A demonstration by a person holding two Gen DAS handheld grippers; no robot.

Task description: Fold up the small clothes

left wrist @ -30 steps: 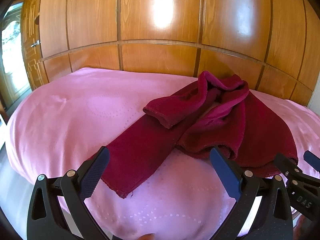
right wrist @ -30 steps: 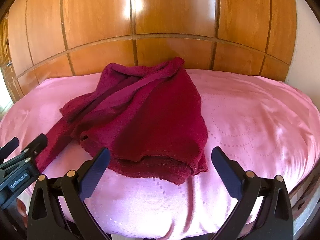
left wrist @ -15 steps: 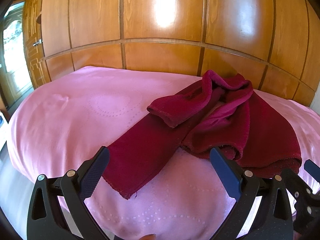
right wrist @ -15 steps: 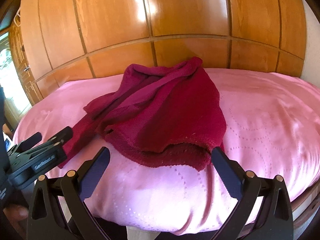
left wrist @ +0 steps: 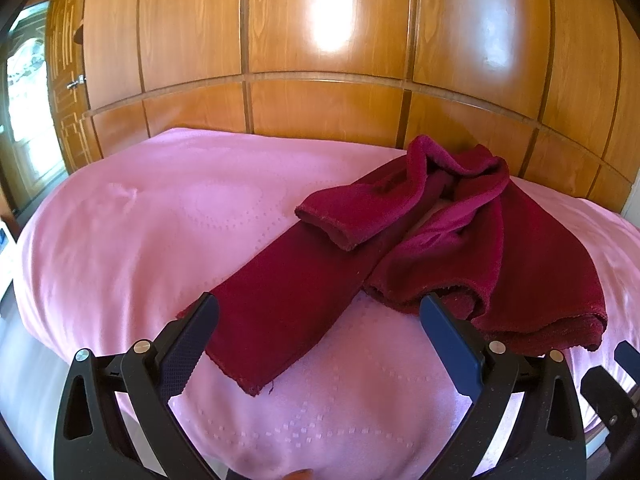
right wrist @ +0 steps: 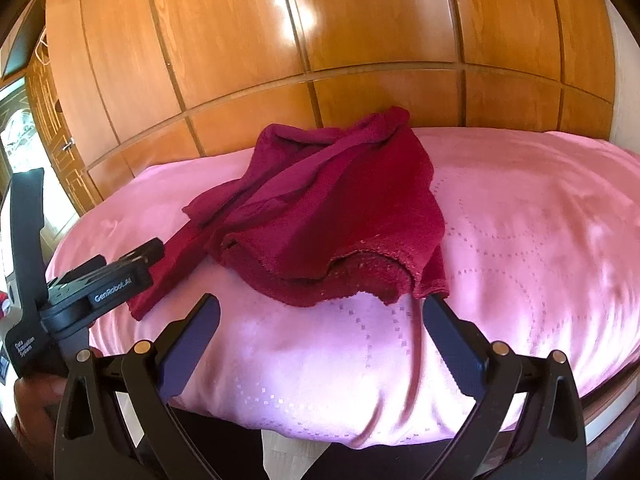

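- Pink bedding [left wrist: 120, 240], stitched with dotted circles, is covering the bed and filling the lower part of both wrist views.
- Nearest the left camera, the left gripper [left wrist: 318, 320] is hovering over the near edge of the bed with its jaws spread wide and nothing between them.
- Its left fingertip [left wrist: 200, 320] is overlapping the near end of a long flat strip of the dark red garment [left wrist: 500, 256] in the picture; whether it is touching the cloth cannot be told.
- Nearest the right camera, the right gripper [right wrist: 320, 320] is likewise gaping open and holding nothing, its tips sitting just short of the garment's [right wrist: 344, 216] ragged near hem.
- From the right view, the left gripper's black body [right wrist: 92, 292] is showing at the left edge, with a hand [right wrist: 36, 400] partly visible beneath it.
- Further in, the garment is lying crumpled on the middle of the bed, one sleeve-like strip reaching toward the left gripper and another folded across the heap.
- Farthest back, glossy wooden wardrobe panels [left wrist: 320, 40] are rising behind the bed, catching bright reflections.
- At the far left, a window [left wrist: 28, 100] is letting in daylight.
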